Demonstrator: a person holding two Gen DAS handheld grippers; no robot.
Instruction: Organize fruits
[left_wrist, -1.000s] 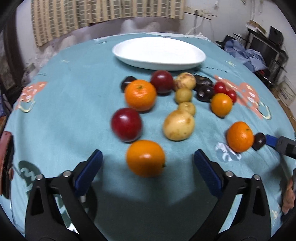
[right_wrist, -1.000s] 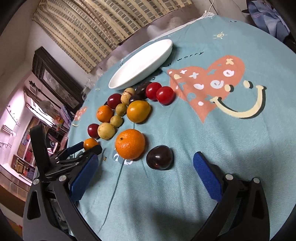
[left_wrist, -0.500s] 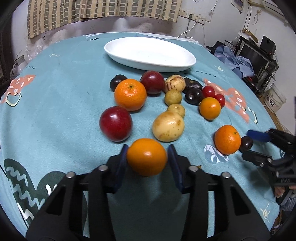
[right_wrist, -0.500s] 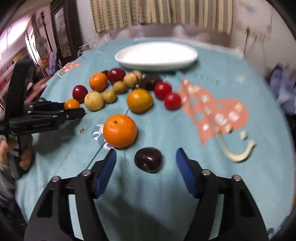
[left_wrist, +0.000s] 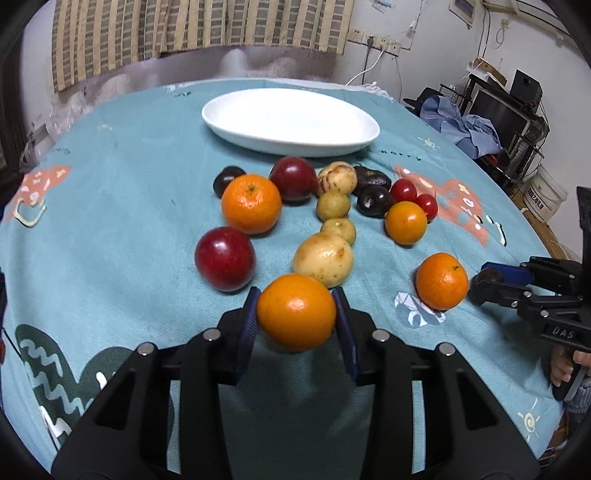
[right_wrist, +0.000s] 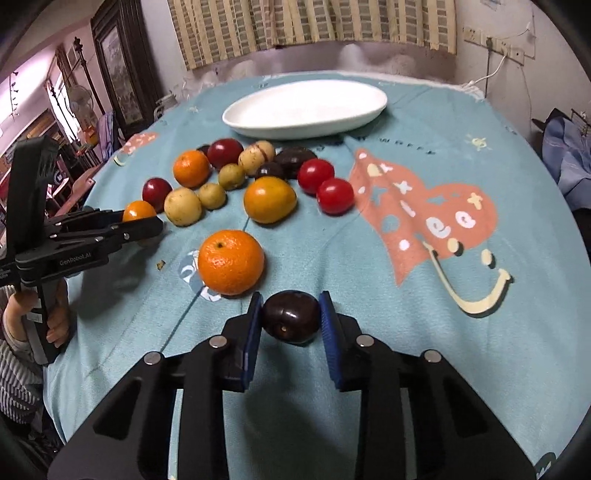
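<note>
At the lower centre of the left wrist view, the left gripper (left_wrist: 296, 320) has its blue-padded jaws clamped on either side of a round, smooth-skinned orange fruit (left_wrist: 296, 312), gripped across its widest part, probably so it will not roll out when lifted. The right gripper (right_wrist: 291, 319), at the lower centre of its own view, has just been closing, and its blue pads now press on a small, glossy dark purple plum (right_wrist: 291, 315) resting on the teal printed tablecloth (right_wrist: 406, 314). Taking one fruit in each gripper looks like a way to carry two at once. The oval white ceramic dish (left_wrist: 290, 120) sits empty at the upper centre of the frame, past the cluster of loose fruit, and is the likely destination. A dimpled mandarin (right_wrist: 231, 262) lies just up and left of the plum, near enough to be nudged on lifting.
</note>
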